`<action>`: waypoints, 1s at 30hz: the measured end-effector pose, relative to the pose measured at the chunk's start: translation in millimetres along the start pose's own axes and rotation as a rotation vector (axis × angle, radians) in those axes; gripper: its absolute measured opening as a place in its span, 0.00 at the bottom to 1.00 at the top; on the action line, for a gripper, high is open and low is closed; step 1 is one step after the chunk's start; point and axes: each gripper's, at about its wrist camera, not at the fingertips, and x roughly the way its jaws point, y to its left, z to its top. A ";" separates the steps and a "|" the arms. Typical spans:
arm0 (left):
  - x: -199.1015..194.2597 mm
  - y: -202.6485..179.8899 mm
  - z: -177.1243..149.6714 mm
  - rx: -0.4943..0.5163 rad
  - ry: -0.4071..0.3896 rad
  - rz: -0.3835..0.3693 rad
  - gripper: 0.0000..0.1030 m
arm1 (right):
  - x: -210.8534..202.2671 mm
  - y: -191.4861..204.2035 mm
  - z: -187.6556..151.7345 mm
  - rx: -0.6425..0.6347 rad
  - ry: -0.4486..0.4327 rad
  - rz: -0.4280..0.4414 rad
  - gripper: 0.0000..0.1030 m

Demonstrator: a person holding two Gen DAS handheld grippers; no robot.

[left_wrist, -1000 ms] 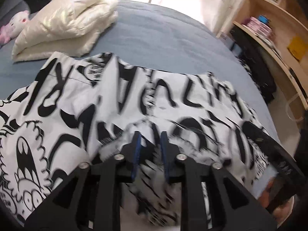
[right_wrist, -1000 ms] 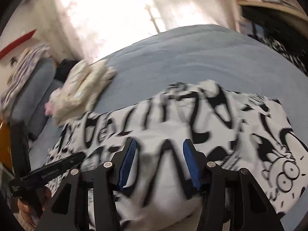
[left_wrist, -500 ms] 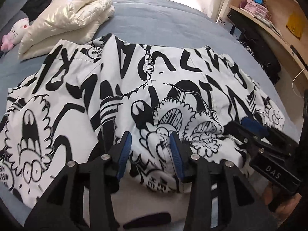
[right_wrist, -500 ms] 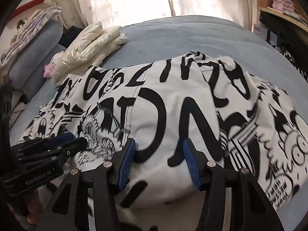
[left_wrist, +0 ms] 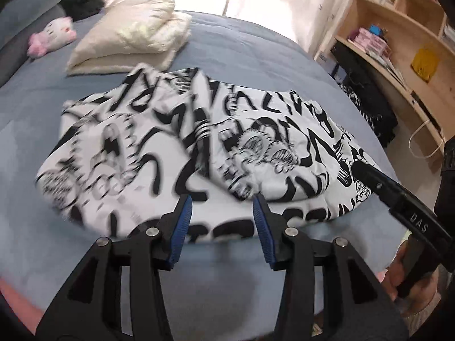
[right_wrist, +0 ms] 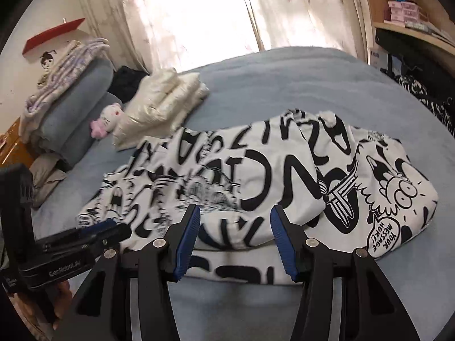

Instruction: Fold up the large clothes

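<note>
A white garment with black cartoon print lies folded in a wide rectangle on the blue bed. My left gripper hovers over the garment's near edge. Its jaws are opening, and nothing sits between the blue pads. In the right wrist view the same garment spreads across the bed, with a folded flap on top. My right gripper stands open above that near edge, gripping nothing. The right gripper's black body, held in a hand, shows at the garment's right end.
A folded cream puffer jacket and a pink-and-white plush toy lie at the bed's far left. Grey rolled bedding with a striped blanket is stacked beyond them. Wooden shelves and dark clothes stand beside the bed on the right.
Both grippers drew back and up from the garment toward its near edge. The left jaws widened and let go of the fabric. The garment now lies folded and still.
</note>
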 end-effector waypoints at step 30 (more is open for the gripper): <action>57.6 152.9 -22.5 -0.582 -0.001 -0.064 0.47 | 11.5 37.0 -15.9 -0.074 0.052 0.036 0.37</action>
